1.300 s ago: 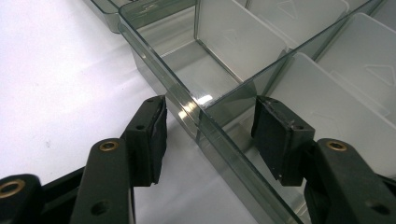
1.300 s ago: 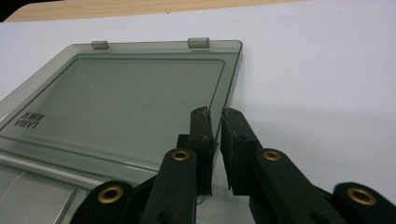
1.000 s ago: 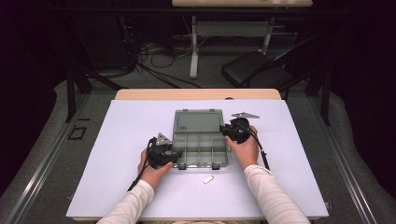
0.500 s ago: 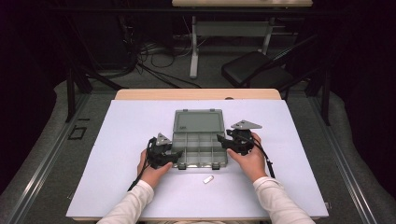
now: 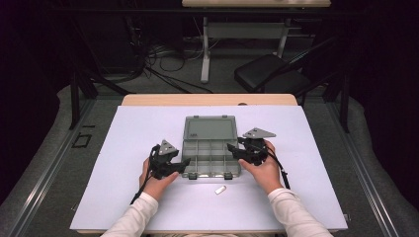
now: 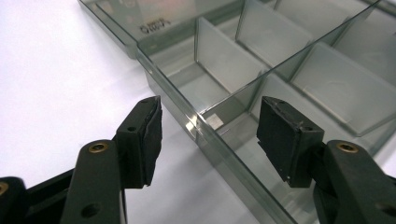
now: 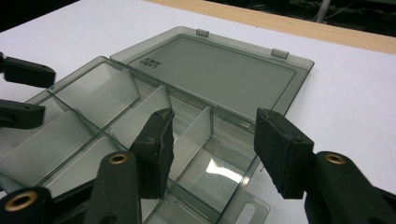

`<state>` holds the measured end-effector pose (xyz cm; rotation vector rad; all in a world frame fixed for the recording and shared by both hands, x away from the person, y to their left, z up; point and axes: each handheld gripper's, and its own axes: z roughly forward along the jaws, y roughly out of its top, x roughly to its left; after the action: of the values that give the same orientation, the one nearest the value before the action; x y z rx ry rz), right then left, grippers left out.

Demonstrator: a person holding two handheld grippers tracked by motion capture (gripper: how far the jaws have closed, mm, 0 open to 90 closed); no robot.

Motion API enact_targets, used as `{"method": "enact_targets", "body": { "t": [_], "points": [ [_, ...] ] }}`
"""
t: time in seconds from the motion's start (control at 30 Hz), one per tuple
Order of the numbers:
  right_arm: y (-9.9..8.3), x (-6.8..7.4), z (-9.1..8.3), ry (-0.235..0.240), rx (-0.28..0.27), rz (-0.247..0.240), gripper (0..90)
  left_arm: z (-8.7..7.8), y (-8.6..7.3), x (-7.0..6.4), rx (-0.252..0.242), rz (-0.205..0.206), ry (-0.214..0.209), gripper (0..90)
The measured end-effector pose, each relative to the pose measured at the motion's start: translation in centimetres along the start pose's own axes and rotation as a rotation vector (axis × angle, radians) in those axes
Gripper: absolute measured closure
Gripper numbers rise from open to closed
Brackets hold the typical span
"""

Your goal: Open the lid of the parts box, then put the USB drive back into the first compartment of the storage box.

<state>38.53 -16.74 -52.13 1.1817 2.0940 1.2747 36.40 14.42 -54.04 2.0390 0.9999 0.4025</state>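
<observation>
We see the clear compartment box (image 5: 210,148) lying open on the white worktop (image 5: 123,163), its lid folded flat away from us. Our left tool (image 5: 183,164) sits at the box's near-left corner, jaws spread and straddling the left wall, one jaw outside, one over a compartment. Our right tool (image 5: 232,149) reaches in at the right side, jaws spread above a right-hand compartment, gripping nothing. A small white piece (image 5: 220,189) lies on the worktop just in front of the box.
</observation>
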Motion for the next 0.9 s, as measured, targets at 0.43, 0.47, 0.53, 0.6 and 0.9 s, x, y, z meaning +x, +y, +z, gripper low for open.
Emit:
{"method": "enact_targets", "body": {
  "t": [0.43,0.47,0.53,0.6,0.9],
  "points": [
    [0.8,-0.2,-0.8,0.047,-0.019,-0.014,43.9,-1.2,0.9,-0.9,-0.018,-0.046,-0.107,24.2],
    [0.8,-0.2,-0.8,0.047,-0.019,-0.014,43.9,-1.2,1.0,-1.0,-0.020,-0.044,-0.109,24.2],
    [0.8,-0.2,-0.8,0.053,-0.011,-0.016,40.2,-1.2,1.2,-1.4,-0.022,-0.049,-0.119,22.1],
    [0.9,-0.4,-0.8,0.048,-0.001,-0.008,38.9,-1.2,1.3,-1.4,-0.028,-0.049,-0.126,19.8],
    [1.0,-1.4,-1.1,0.028,0.001,-0.003,33.4,-1.1,1.6,-2.7,-0.013,-0.025,-0.164,17.2]
  ]
}}
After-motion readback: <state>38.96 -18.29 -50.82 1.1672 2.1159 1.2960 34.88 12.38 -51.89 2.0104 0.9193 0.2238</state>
